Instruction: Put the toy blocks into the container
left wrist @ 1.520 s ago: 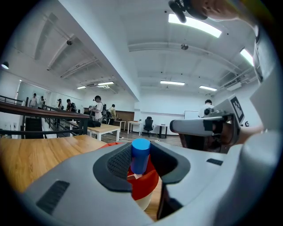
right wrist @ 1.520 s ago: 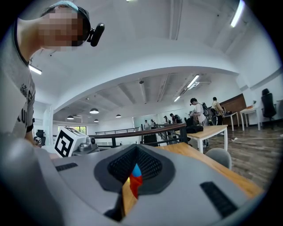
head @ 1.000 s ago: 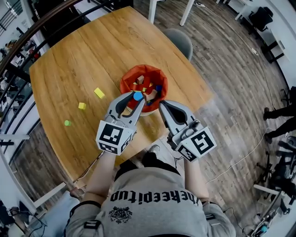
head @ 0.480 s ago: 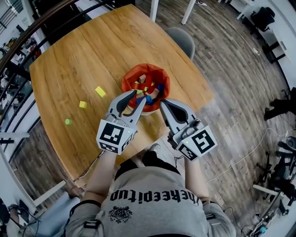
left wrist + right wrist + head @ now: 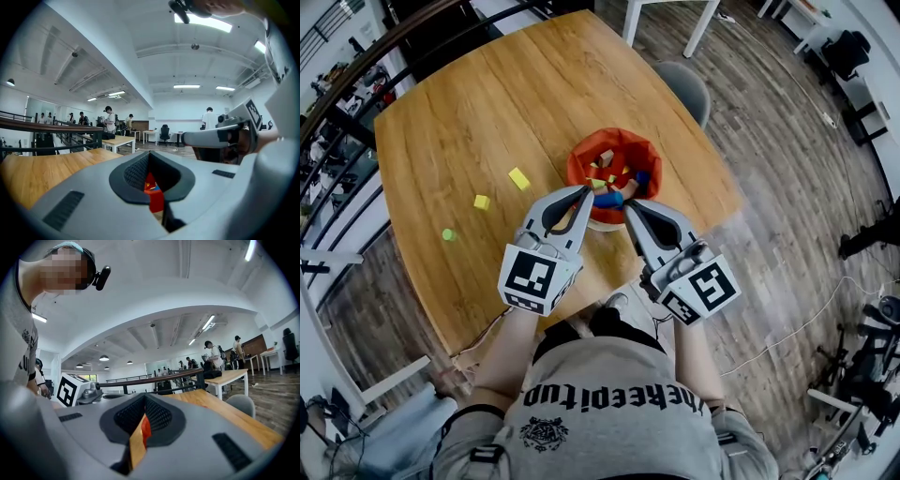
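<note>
Toward the tabletop's (image 5: 487,103) left edge lie a green block (image 5: 448,234) and two yellow blocks (image 5: 482,202) (image 5: 519,178), then the left gripper (image 5: 584,191), jaws closing together empty, and the right gripper (image 5: 628,207), clenched empty, cover the near rim of the block-filled red container (image 5: 623,139) by the right edge, a grey chair (image 5: 686,84) beyond.

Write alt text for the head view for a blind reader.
Seen from above, a person holds the left gripper and right gripper, both shut and empty, at a red container of toy blocks on a wooden table. A yellow block, a smaller yellow block and a green block lie loose to its left.
</note>
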Demonstrator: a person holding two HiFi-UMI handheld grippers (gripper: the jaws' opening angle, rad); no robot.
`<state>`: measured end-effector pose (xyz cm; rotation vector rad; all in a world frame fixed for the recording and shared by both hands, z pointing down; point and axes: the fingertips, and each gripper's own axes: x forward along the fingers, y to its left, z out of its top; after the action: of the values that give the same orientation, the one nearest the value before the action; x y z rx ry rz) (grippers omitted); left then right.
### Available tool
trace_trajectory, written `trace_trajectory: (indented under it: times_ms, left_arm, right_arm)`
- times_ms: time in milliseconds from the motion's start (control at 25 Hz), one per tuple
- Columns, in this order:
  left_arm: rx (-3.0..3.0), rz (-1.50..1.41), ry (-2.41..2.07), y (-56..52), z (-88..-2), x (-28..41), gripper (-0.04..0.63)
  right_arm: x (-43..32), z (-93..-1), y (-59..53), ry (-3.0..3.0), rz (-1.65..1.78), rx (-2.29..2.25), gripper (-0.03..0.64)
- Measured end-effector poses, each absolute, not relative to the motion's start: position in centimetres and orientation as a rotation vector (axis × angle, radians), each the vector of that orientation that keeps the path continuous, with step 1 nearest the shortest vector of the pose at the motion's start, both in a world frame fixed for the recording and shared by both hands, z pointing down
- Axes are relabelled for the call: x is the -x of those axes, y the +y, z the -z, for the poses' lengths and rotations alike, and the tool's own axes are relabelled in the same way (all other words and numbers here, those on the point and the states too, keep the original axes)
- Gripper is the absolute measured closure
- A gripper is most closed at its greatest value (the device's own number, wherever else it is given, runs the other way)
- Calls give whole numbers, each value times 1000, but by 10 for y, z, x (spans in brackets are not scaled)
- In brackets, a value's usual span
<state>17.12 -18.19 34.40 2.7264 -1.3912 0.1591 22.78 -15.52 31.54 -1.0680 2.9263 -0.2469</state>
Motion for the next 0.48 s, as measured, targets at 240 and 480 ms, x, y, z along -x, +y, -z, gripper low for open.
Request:
trace_trajectory:
  times_ms: [240,480]
  left_arm:
    - [-2691,-142,-1501,-171,-332,-143,580]
    - [-2633,-147,-1612,-154,-331,-107,580]
  right_arm:
    - [-202,-311,-149,2965,235,963,606]
    - [-169,-310,-137,3004,228,855,606]
